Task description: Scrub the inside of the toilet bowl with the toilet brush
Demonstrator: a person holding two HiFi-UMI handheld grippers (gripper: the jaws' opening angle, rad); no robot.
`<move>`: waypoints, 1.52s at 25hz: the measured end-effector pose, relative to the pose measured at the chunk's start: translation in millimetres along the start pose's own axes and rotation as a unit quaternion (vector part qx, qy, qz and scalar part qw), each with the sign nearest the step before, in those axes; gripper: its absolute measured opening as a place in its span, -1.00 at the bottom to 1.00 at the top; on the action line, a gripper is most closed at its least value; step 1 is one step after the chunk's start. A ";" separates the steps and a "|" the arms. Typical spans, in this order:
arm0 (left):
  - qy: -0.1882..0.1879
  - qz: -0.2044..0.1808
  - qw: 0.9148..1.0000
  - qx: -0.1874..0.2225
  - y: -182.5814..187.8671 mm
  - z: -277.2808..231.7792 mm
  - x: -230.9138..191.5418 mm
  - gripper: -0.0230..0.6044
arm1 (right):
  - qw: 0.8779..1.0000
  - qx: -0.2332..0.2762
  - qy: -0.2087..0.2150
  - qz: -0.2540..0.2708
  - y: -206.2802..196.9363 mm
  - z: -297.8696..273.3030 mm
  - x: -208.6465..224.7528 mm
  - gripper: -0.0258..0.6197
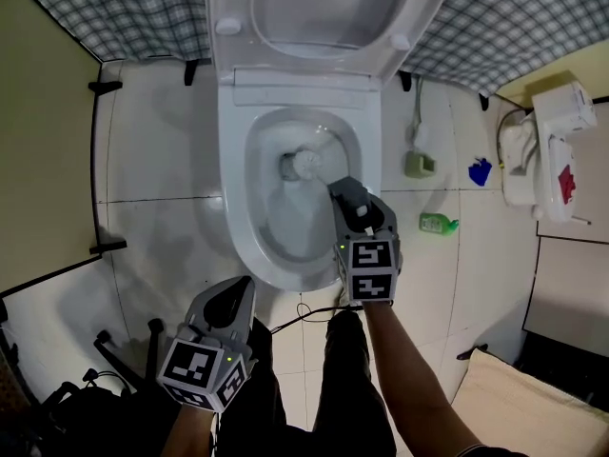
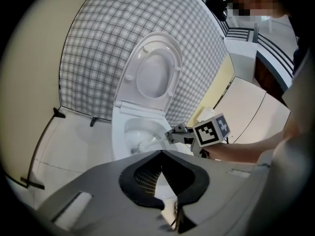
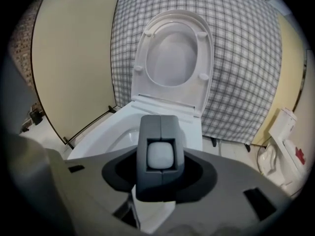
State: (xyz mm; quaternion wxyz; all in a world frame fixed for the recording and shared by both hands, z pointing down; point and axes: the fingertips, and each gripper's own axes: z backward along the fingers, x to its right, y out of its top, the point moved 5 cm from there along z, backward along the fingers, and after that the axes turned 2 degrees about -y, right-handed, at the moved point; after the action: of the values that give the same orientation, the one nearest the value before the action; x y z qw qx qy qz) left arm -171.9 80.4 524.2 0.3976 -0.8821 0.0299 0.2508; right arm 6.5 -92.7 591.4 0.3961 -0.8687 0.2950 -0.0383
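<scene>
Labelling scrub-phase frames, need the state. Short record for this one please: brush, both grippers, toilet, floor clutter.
toilet brush: head down inside the toilet bowl, near the drain
right gripper: shut on the brush handle's end, above the bowl's right side
left gripper: shut, nothing between the jaws, short of the toilet's front
seat: raised
floor right of toilet: green bottle lying down, small blue item

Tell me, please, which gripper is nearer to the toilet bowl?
Right. The right gripper is over the rim of the toilet bowl, holding the toilet brush inside it; the left gripper is outside, by its front edge.
</scene>
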 end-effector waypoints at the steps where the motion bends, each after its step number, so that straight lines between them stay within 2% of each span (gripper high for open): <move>1: 0.000 0.001 1.000 0.000 -1.1 0.9 0.2 -0.95 | 1.000 -0.006 0.006 0.005 -0.9 -6.1 -4.6 -0.33; 4: -0.003 0.000 1.000 0.000 -5.3 2.0 2.1 -0.95 | 1.000 -0.022 0.012 0.009 -8.7 -8.8 -7.8 -0.33; 8: -0.006 0.002 1.000 0.005 -6.8 1.2 2.7 -0.95 | 1.000 -0.023 0.001 -0.001 -16.6 20.1 -0.3 -0.33; 13: -0.017 0.010 1.000 0.019 -2.3 0.0 9.9 -0.95 | 0.999 -0.037 -0.029 -0.009 -30.5 73.7 14.6 -0.33; 19: -0.017 0.010 1.000 0.018 -5.2 10.7 6.2 -0.95 | 0.998 -0.041 -0.052 -0.016 -27.9 101.7 17.4 -0.33; 24: -0.006 0.003 1.000 0.015 -5.0 15.9 2.5 -0.95 | 0.998 -0.049 -0.033 -0.034 -29.7 84.8 5.2 -0.33; 32: -0.003 -0.001 1.000 0.007 -9.0 12.9 5.9 -0.95 | 0.994 -0.087 0.008 -0.059 -48.0 15.8 -18.2 -0.33; 38: -0.013 0.000 1.000 0.007 -10.5 5.8 13.7 -0.95 | 0.994 -0.094 0.006 -0.054 -56.3 48.6 -12.5 -0.33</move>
State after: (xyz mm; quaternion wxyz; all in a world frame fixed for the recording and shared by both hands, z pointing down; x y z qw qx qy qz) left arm -159.8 93.8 521.8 0.4045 -0.8759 0.0267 0.2615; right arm 37.9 -24.7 600.2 0.3081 -0.9164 0.2527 -0.0367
